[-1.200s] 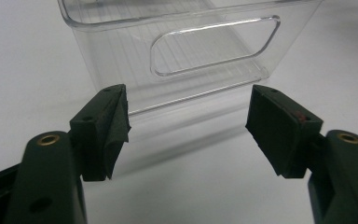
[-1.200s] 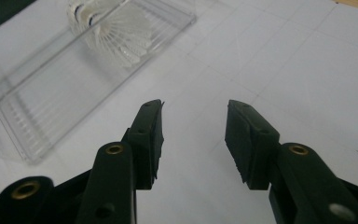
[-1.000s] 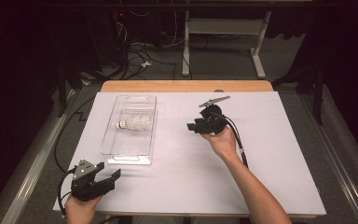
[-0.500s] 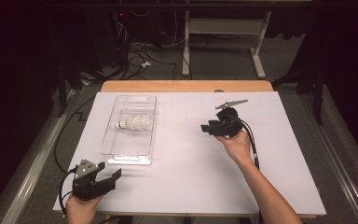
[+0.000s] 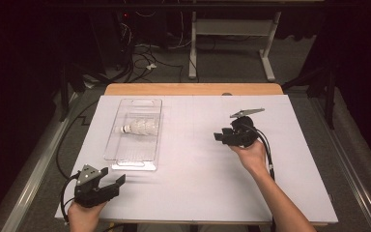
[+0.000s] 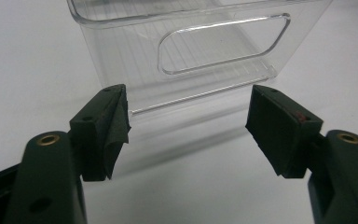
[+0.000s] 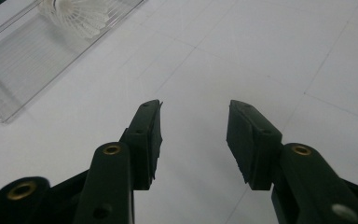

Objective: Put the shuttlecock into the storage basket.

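— While both hands sit apart on the white sheet, what does the high view give you?

— Well, the left gripper point(image 5: 112, 182) is low in the lower left of the frame, near the table's front edge, jaws spread with nothing in them. It points up the frame toward the clear tray point(image 5: 121, 157), whose near end lies just above it. The shuttlecock point(image 5: 139, 128) lies on its side inside the tray, about halfway along, cork tip toward the left. The right gripper point(image 5: 221, 137) is right of centre, well apart from the tray, held in the right hand point(image 5: 249, 153), its jaws pointing left toward the tray.

— And the left gripper view?

— Looking along its own two black jaws, they stand wide at the lower corners, released, bare white paper between them. The tray's point(image 6: 121, 65) near end wall fills the upper middle, close ahead but not touched, with the handle slot point(image 6: 223, 44) cut through it.

— Then the right gripper view?

— Same story, only narrower: the two jaws rise from the bottom and stand apart, gripping nothing, only the white sheet point(image 7: 261, 51) showing in the gap. The tray's point(image 7: 23, 74) corner lies in the upper left of the frame, and the shuttlecock's point(image 7: 81, 16) feathered skirt shows at the very top edge there, inside the tray.

— So neither tool has hold of anything?

— Neither one. Both are loose and clear of the tray.
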The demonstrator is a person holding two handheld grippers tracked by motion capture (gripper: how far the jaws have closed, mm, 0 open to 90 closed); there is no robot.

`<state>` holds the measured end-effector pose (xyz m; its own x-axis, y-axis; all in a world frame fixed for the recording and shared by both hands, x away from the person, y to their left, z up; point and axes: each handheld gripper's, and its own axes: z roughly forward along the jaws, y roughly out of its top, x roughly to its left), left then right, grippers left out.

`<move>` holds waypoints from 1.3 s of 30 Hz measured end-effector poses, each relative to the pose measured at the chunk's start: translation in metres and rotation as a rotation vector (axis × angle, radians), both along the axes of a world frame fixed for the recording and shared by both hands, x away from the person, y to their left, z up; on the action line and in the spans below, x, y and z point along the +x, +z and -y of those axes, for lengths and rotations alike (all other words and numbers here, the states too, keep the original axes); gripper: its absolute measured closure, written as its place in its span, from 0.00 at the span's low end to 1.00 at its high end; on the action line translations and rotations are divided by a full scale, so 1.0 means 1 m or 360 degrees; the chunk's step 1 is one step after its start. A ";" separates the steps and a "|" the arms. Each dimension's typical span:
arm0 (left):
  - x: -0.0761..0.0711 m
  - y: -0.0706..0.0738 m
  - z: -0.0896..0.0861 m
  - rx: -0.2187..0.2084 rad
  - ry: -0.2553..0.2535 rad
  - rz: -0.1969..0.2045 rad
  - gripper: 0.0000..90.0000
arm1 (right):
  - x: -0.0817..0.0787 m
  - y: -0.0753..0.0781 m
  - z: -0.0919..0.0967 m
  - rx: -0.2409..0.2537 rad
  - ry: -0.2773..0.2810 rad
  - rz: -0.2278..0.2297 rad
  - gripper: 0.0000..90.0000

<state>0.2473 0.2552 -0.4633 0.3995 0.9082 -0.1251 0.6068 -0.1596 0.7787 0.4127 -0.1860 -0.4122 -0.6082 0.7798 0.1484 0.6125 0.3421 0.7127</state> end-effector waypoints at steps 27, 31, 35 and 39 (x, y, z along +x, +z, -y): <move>0.002 -0.001 0.002 0.0009 0.0003 -0.0012 0.34 | -0.030 -0.004 0.046 0.0036 -0.0078 0.0017 0.60; 0.003 -0.001 0.001 -0.0022 0.0005 -0.0021 0.34 | -0.034 -0.006 0.053 0.0048 -0.0094 0.0023 0.59; 0.004 -0.001 0.002 -0.0007 -0.0017 -0.0023 0.34 | -0.034 -0.008 0.057 0.0028 -0.0099 0.0026 0.58; 0.004 -0.002 0.002 -0.0004 -0.0006 -0.0025 0.34 | -0.034 -0.008 0.060 0.0032 -0.0081 0.0029 0.57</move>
<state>0.2516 0.2533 -0.4649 0.4011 0.9063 -0.1334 0.6182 -0.1604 0.7695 0.3789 -0.2457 -0.4200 -0.5705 0.8069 0.1535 0.6154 0.2962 0.7304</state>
